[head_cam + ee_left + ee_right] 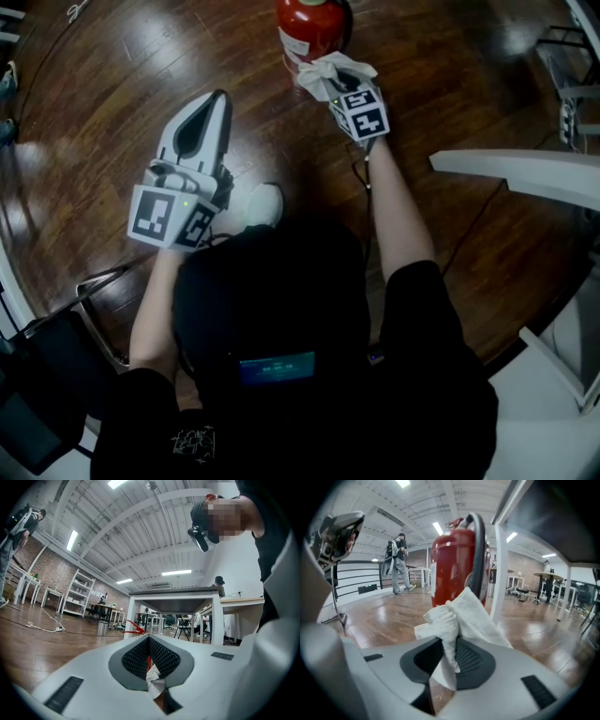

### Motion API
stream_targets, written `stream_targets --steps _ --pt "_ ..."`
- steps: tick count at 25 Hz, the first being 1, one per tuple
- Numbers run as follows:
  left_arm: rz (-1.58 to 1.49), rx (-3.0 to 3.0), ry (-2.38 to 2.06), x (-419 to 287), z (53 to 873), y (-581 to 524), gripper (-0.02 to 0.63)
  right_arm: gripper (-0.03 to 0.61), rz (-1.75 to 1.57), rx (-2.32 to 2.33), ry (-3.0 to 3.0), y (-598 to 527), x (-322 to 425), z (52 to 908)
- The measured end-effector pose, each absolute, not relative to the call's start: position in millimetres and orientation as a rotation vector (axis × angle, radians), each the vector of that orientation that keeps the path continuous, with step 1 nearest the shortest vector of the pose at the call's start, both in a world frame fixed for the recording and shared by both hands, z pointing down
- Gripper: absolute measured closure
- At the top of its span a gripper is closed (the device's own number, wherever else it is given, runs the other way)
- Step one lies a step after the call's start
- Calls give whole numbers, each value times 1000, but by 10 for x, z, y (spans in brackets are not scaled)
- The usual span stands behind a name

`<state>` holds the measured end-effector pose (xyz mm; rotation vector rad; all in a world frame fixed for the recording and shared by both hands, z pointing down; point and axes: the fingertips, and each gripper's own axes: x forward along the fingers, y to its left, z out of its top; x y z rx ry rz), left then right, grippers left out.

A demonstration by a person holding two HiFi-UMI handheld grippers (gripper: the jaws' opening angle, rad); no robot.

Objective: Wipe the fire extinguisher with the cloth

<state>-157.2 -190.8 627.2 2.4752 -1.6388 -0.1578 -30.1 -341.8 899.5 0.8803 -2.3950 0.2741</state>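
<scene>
The extinguisher [312, 28] stands far on the floor [112, 84]. The right gripper [449, 644] pinches the cloth [461, 613] just beside it. It is better to press the cloth flat on the red body, then rub. The left gripper [220, 97] hangs at the left, closed and empty.

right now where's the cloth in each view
Head view: top centre, the cloth bunched at the tip of the right hand-held gripper, just under the fire extinguisher.
Left gripper view: only a small white sliver, low centre, through the slit between its jaws.
Right gripper view: centre, pinched between the jaws, in front of the fire extinguisher.
Shared landmark: the red fire extinguisher.
</scene>
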Motion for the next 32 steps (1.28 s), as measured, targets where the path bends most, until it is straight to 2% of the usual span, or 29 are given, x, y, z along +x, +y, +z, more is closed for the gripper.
stream_targets --steps 10,15,20,26,32 --pt "-171 2485 -1641 -1531 6214 -1907 612 484 72 1115 -2856 -3372 2 6907" --pt "-162 2485 -1635 -1521 6221 -1896 612 483 -67 1175 -2889 -3561 -37 6384" --pt "-157 2482 -1635 -1547 6231 -1896 612 483 -110 1203 -2848 -3784 -217 6430" --pt "-138 2490 -1631 -1573 6251 -1890 612 483 7 1250 -2821 -3744 -189 6831" --pt "-168 2484 -1622 -1598 6259 -1906 612 483 168 1194 -2654 -3604 -114 7871"
